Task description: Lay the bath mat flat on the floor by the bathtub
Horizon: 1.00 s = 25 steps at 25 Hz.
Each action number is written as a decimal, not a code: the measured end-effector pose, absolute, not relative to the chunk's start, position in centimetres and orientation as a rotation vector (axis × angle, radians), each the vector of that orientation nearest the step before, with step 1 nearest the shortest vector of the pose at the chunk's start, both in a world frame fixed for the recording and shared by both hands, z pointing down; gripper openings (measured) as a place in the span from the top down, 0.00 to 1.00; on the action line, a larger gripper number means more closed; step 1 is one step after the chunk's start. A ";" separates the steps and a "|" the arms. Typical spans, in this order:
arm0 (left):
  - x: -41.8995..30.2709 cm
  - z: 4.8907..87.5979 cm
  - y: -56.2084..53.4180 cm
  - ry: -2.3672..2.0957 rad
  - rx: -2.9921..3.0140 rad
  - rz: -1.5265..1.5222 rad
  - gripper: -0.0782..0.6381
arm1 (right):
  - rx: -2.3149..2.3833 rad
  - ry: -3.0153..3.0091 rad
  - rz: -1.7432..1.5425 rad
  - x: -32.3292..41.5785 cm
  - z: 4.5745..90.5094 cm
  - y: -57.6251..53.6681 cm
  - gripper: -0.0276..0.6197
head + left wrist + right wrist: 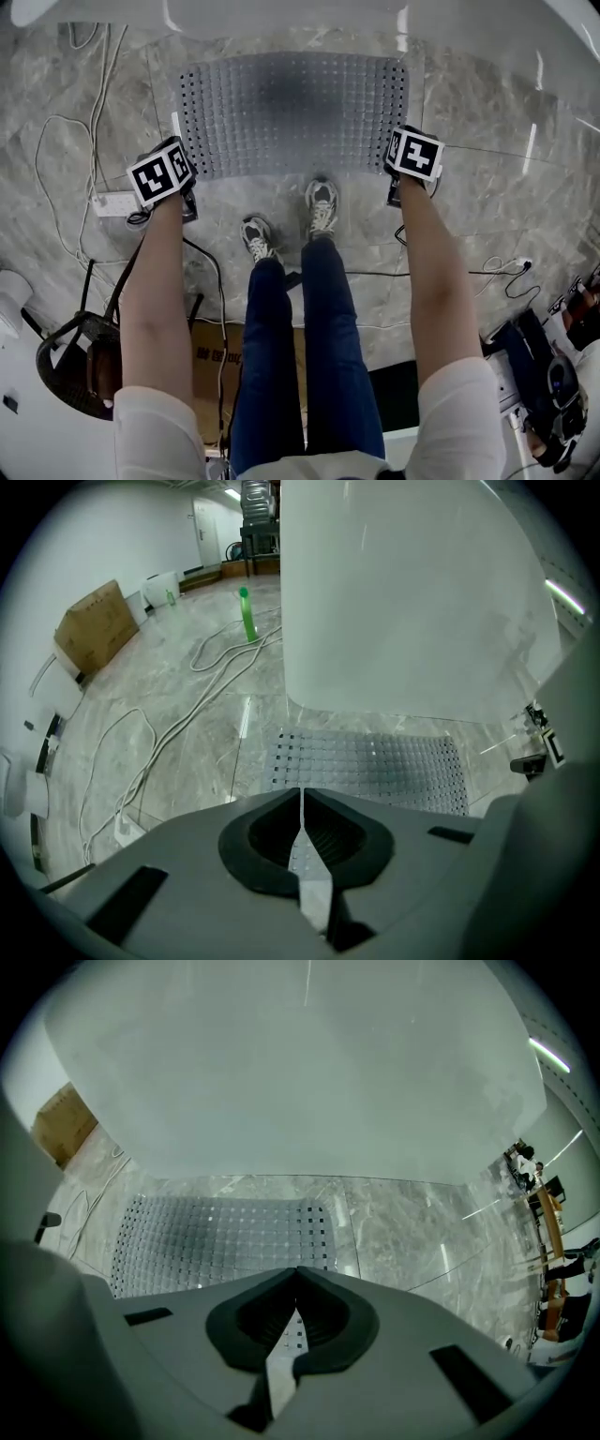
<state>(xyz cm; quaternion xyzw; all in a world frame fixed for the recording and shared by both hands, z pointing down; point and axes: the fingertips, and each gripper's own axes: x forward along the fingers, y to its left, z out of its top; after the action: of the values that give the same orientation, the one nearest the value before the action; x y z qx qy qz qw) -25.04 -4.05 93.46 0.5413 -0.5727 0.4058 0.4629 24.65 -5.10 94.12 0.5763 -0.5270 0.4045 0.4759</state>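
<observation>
Grey, translucent, rectangular rubber bath mat, gridded with small square holes. Far part lies on the veined grey marble floor, against the glossy white bathtub. Near corners rise into the fingers. Left gripper is clamped on one corner, right gripper on the other. Print on the brown cardboard box is too small to read.

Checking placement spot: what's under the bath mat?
Marble floor shows around the bath mat, beside the bathtub; whatever lies directly beneath is covered. The left gripper and right gripper jaws are shut on its near corners.
</observation>
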 end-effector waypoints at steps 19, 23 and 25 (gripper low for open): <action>-20.9 72.8 -2.3 -1.409 1.507 0.833 0.83 | 1.396 -1.494 0.970 18.3 73.1 -3.5 0.91; -21.0 68.1 -1.7 -1.420 1.538 0.811 0.83 | 1.408 -1.521 0.965 18.0 68.3 -2.7 0.91; -21.2 65.8 -1.4 -1.423 1.550 0.808 0.83 | 1.416 -1.541 0.973 17.8 65.9 -2.2 0.91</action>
<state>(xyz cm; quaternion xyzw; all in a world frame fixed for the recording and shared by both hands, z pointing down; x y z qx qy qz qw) -21.16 -1.36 65.84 0.6212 -0.5702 0.3236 0.4293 17.84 -2.23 65.94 0.5609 -0.6106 0.3853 0.4050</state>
